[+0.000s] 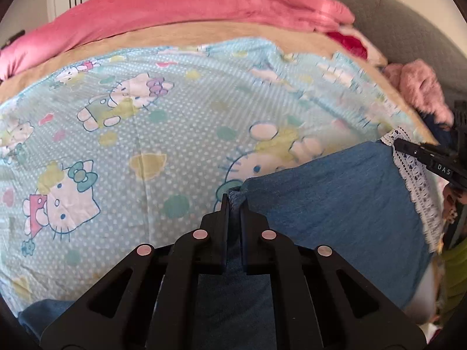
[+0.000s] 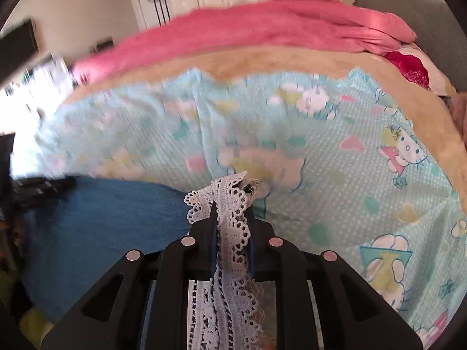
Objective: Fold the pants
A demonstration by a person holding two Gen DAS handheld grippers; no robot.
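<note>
Denim pants [image 1: 327, 192] with a white lace hem [image 2: 230, 218] lie partly on the cartoon-print sheet [image 1: 131, 134], toward five o'clock of the left wrist view and eight o'clock of the right. Left gripper [image 1: 234, 201] is pinched tight on a bunched blue corner; right gripper [image 2: 230, 207] is clamped on the lace trim, which runs between its fingers. Both hold one edge of the cloth, the grippers near each other across its width. Judging by this, the fold is mid-carry: the held edge looks set to travel toward twelve o'clock, over the sheet and short of the pink blanket [image 1: 181, 8]. The next move calls for both hands advancing together, keeping the edge taut and level, then lowering it squarely before letting go.
</note>
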